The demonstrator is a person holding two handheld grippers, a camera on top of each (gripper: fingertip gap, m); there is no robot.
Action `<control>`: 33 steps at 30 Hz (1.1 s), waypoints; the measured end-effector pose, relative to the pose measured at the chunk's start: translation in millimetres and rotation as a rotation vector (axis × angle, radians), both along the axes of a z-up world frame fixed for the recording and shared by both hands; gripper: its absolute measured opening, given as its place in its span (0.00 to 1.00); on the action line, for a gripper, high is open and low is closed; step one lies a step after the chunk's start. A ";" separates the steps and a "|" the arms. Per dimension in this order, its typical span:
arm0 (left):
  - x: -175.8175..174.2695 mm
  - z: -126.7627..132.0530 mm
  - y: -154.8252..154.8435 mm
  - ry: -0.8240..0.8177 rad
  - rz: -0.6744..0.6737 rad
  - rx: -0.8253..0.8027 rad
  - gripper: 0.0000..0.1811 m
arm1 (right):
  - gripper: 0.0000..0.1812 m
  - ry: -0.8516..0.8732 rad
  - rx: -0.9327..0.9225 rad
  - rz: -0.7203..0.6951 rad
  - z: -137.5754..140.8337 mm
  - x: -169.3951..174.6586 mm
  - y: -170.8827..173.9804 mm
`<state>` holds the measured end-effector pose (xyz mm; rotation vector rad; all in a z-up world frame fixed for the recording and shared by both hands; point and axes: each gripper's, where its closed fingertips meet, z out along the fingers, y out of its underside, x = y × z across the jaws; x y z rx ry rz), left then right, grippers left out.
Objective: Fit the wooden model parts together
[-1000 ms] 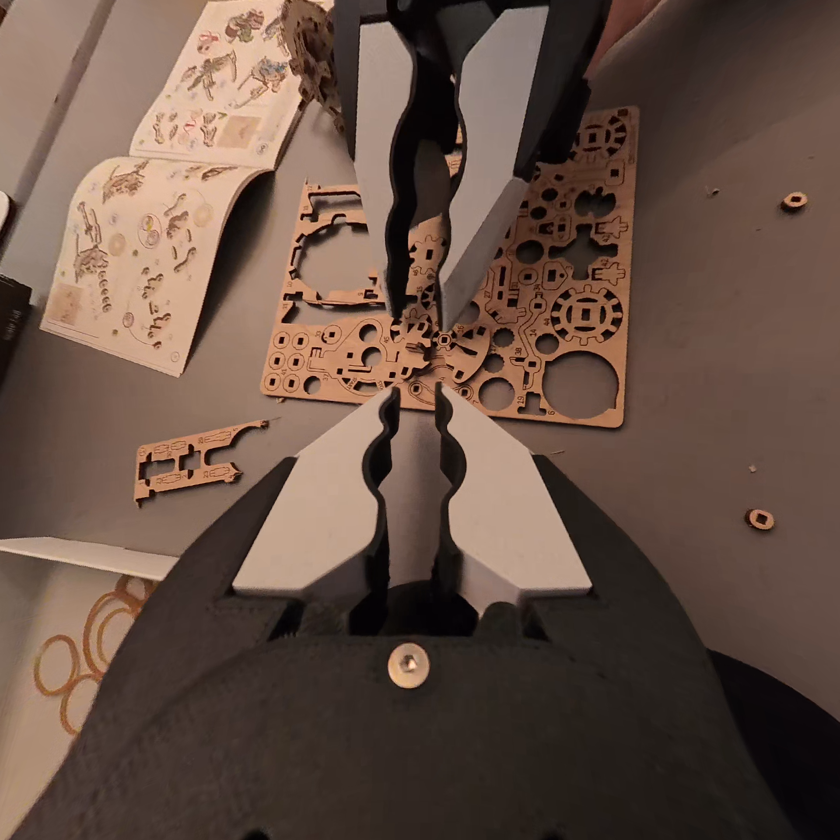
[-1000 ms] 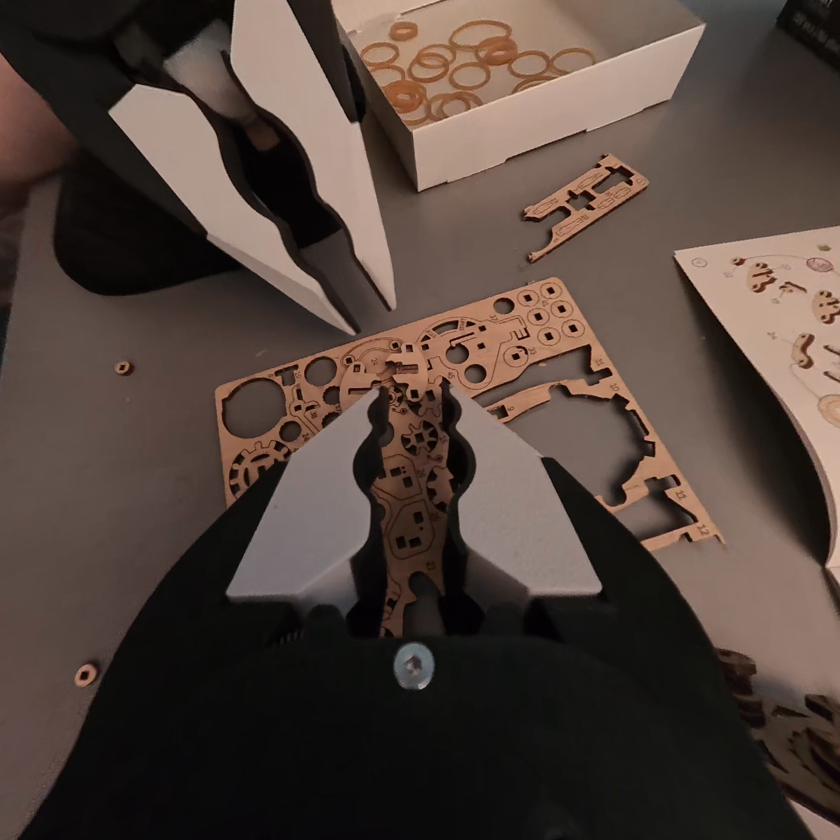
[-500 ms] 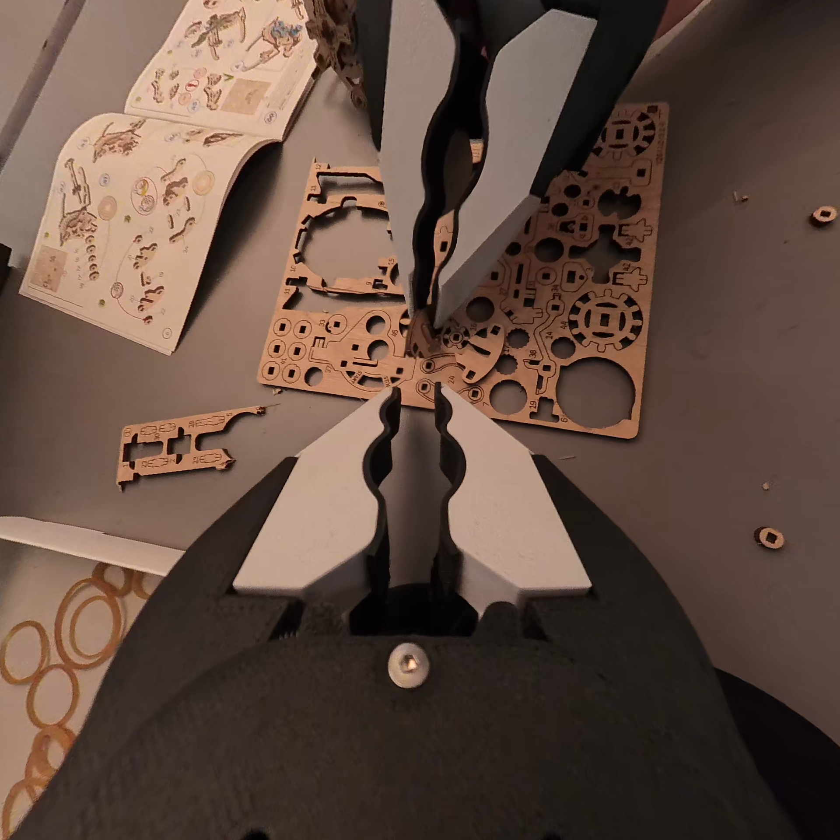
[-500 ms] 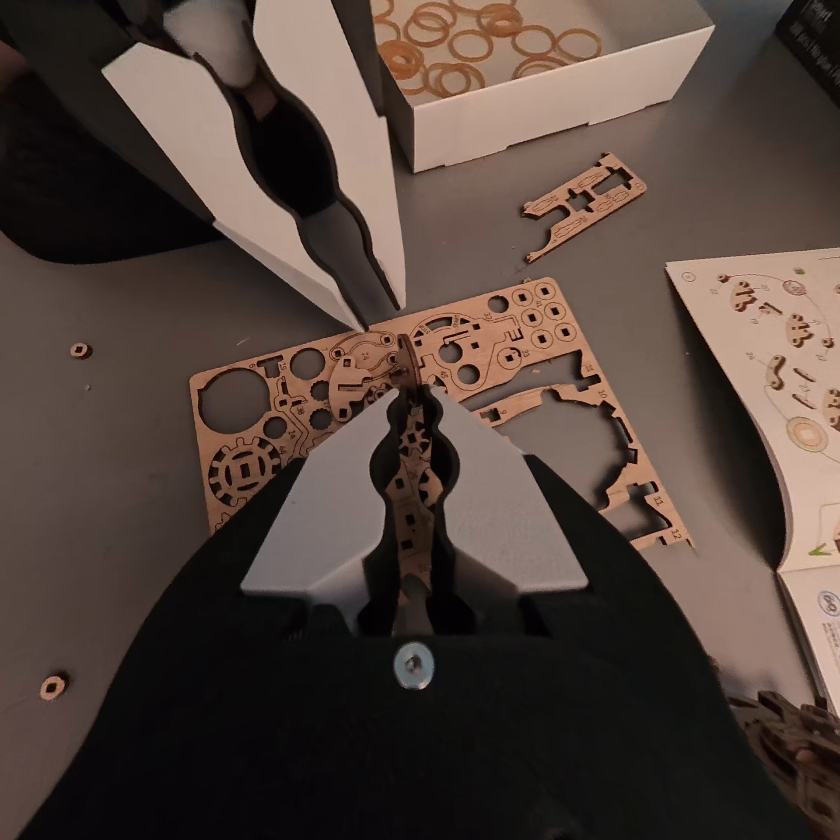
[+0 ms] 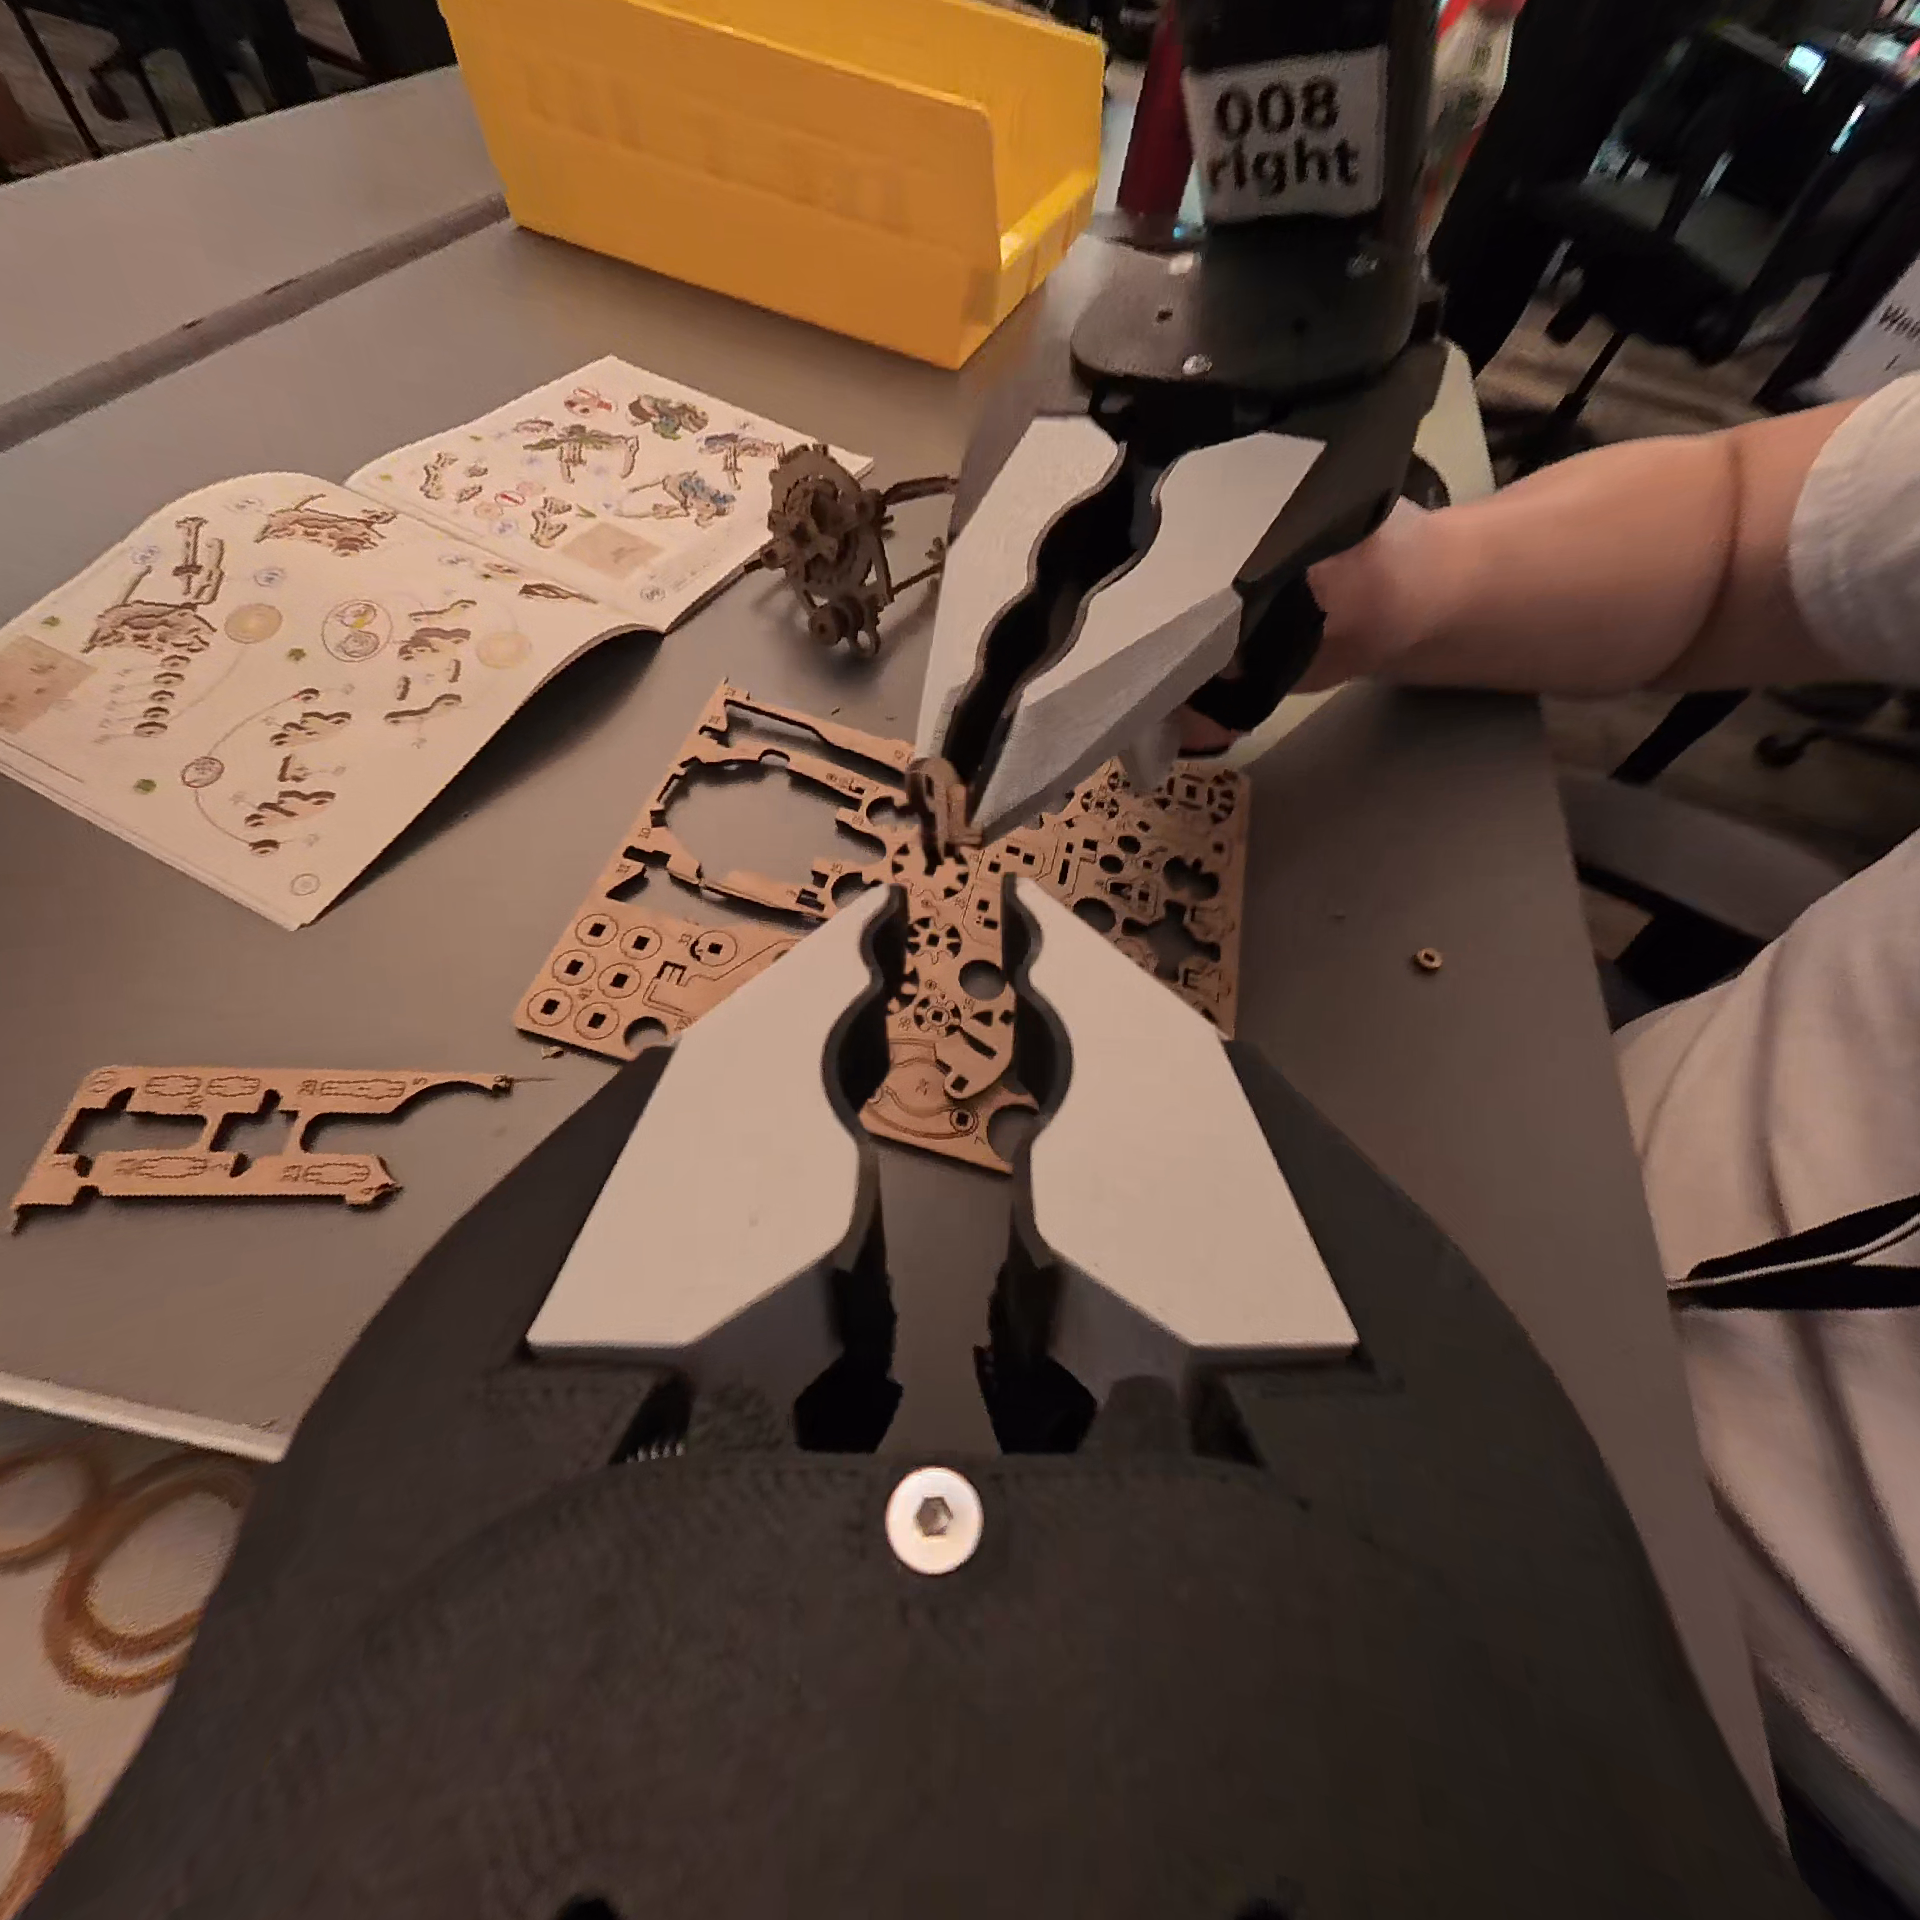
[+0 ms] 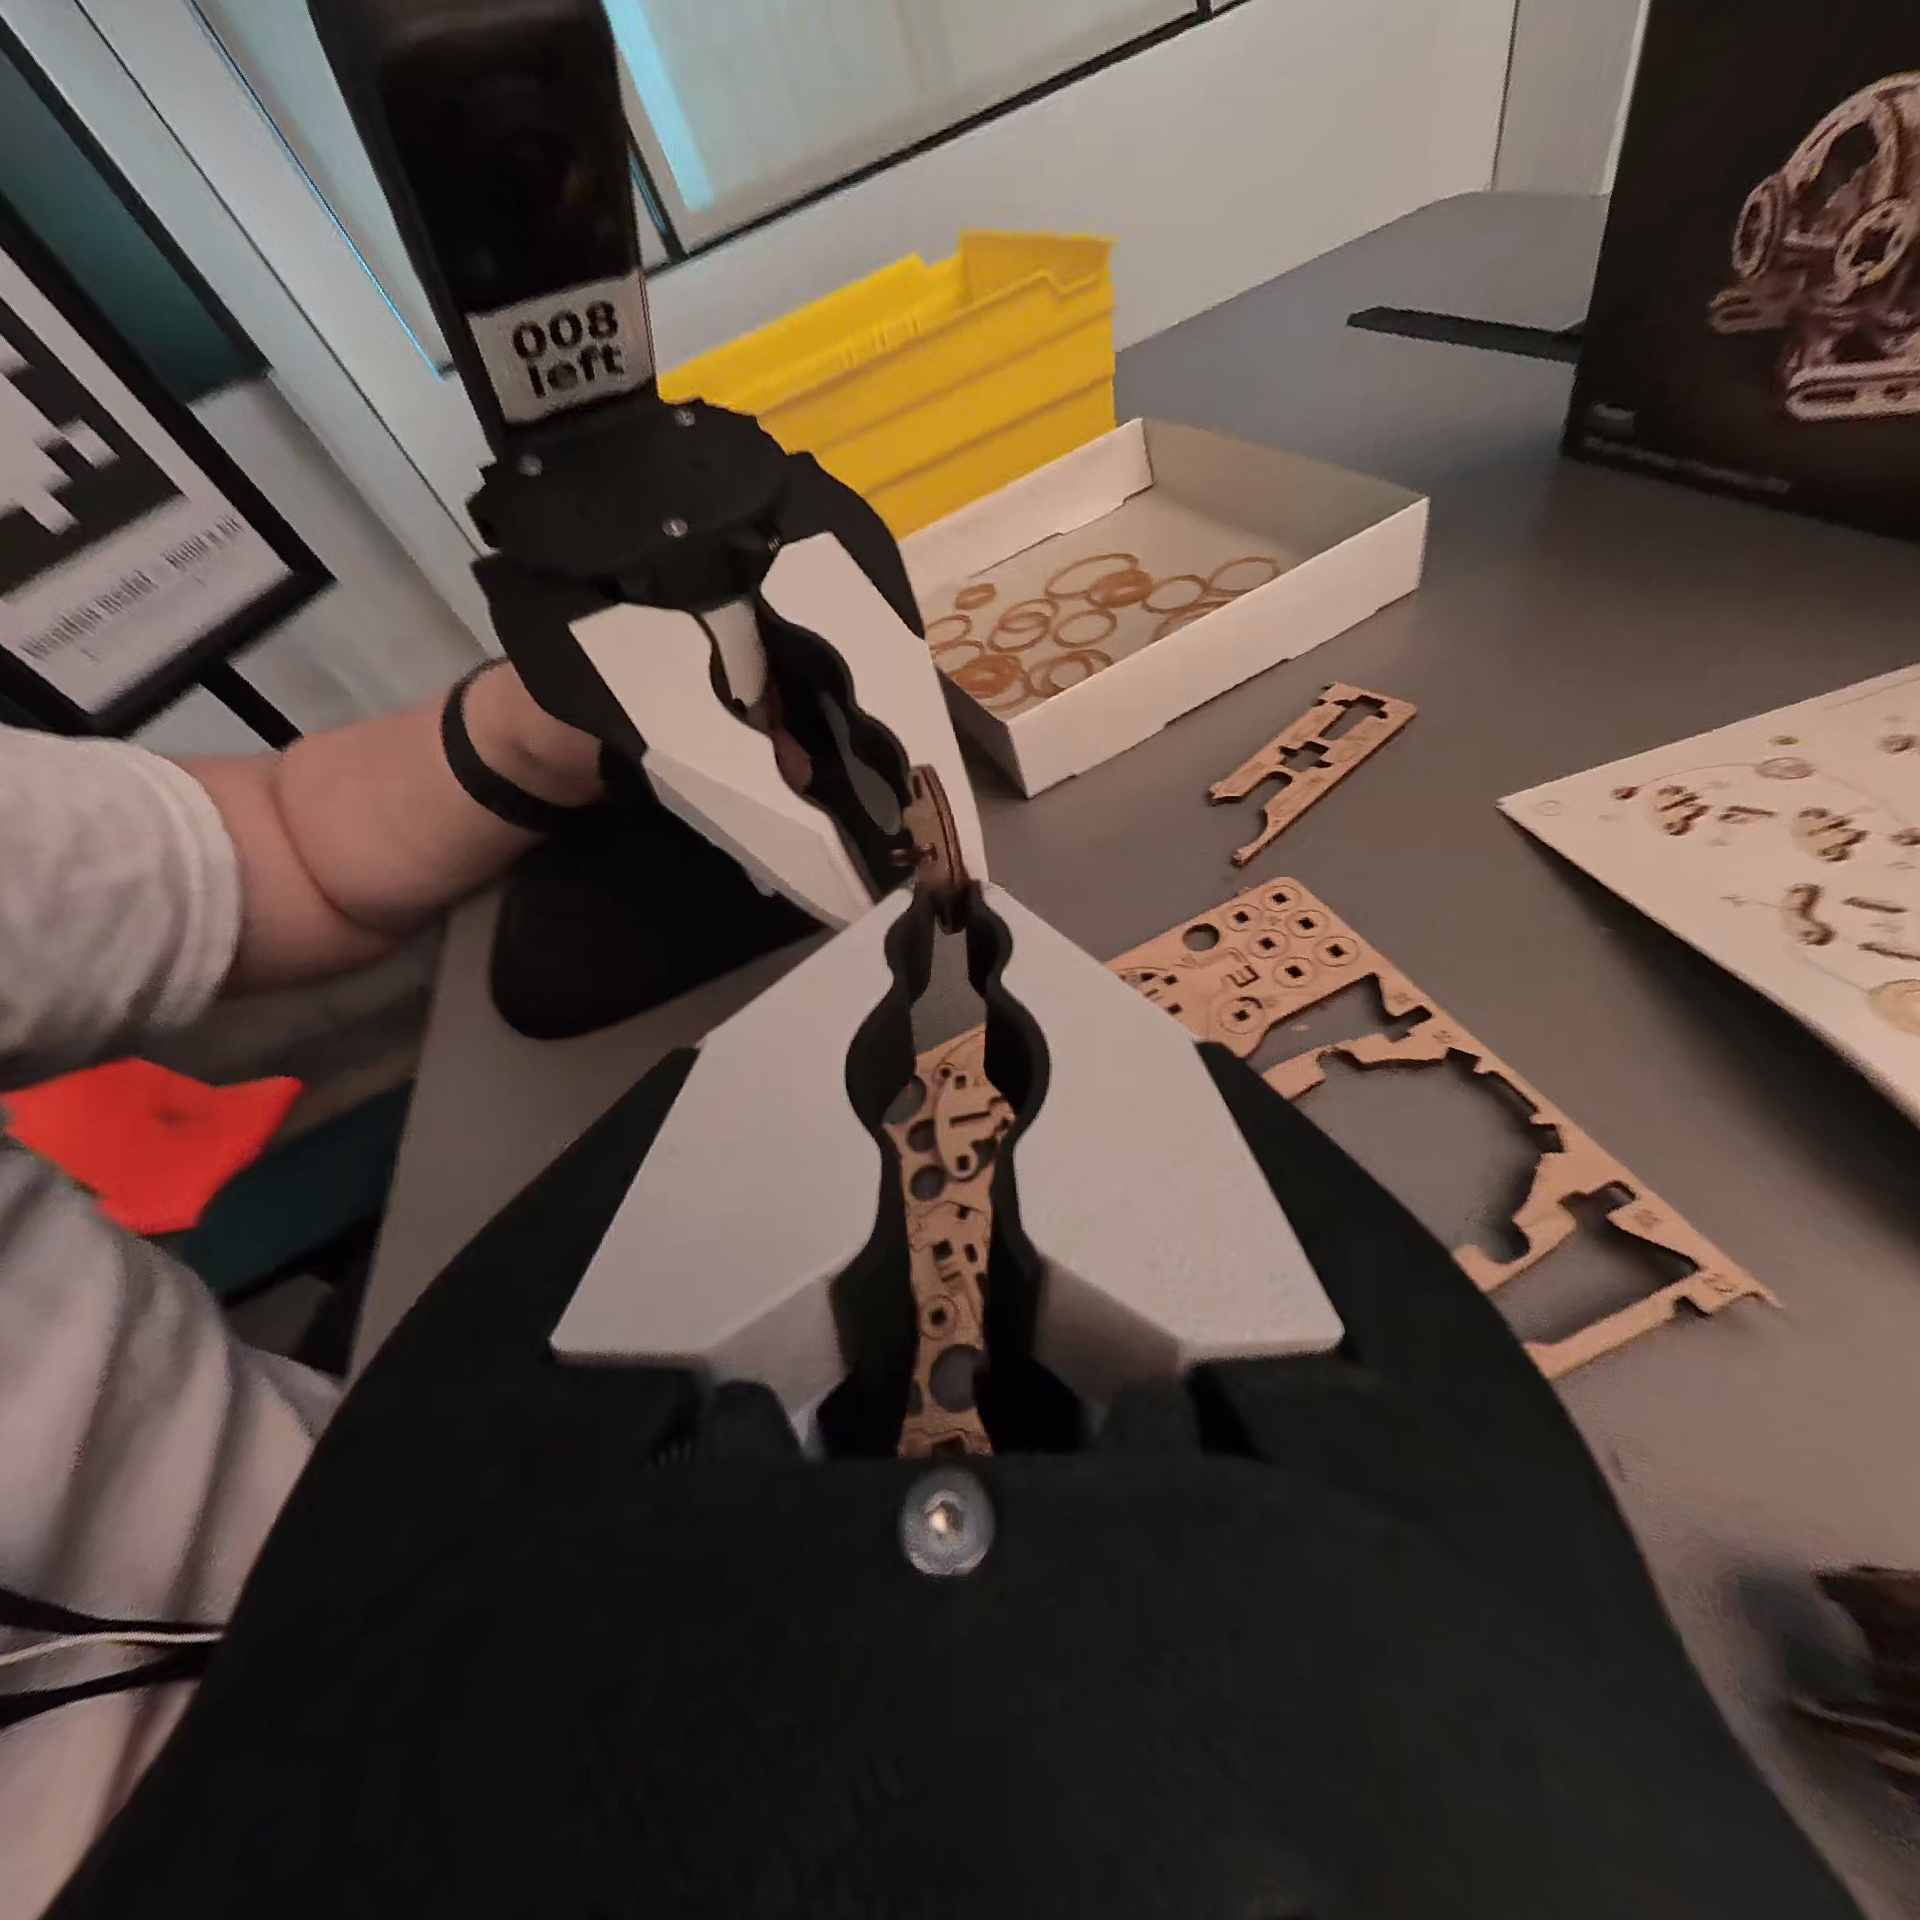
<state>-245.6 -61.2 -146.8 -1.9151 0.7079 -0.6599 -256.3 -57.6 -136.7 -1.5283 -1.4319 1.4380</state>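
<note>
My right gripper (image 6: pixel 943 896) is shut on a small round wooden part (image 6: pixel 932 821) and holds it up above the table. In the left wrist view the right gripper (image 5: pixel 954 795) comes down from the top with the part (image 5: pixel 935 810) hanging at its tips. My left gripper (image 5: pixel 948 894) is narrowly open and empty, its tips just short of the part. In the right wrist view the left gripper (image 6: pixel 899 862) stands tip to tip with the right one. The laser-cut wooden sheet (image 5: pixel 623 966) lies flat below both, also in the right wrist view (image 6: pixel 1299 987).
An open instruction booklet (image 5: pixel 312 644) lies left, with a part-built wooden model (image 5: pixel 831 561) beside it. There is a yellow bin (image 5: pixel 810 156) behind, a leftover wooden strip (image 5: pixel 229 1132), a white box of rubber bands (image 6: pixel 1143 623), a black product box (image 6: pixel 1766 260), and a person's forearm (image 5: pixel 1558 582) at right. The tips of both grippers are at nearly the same place.
My right gripper closed on a small part in the sheet and lifted it out. Both grippers rose and tilted up from the sheet, tips still close together.
</note>
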 end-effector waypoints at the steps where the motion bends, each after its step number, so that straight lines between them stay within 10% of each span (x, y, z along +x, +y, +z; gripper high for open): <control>1: 0.4 1.7 0.7 -0.020 0.003 0.004 0.07 | 0.02 0.004 -0.037 0.002 0.1 0.0 -0.4; 33: 3.5 23.7 -2.4 -0.197 -0.046 0.047 0.06 | 0.00 0.061 -0.206 0.094 5.5 2.0 -9.3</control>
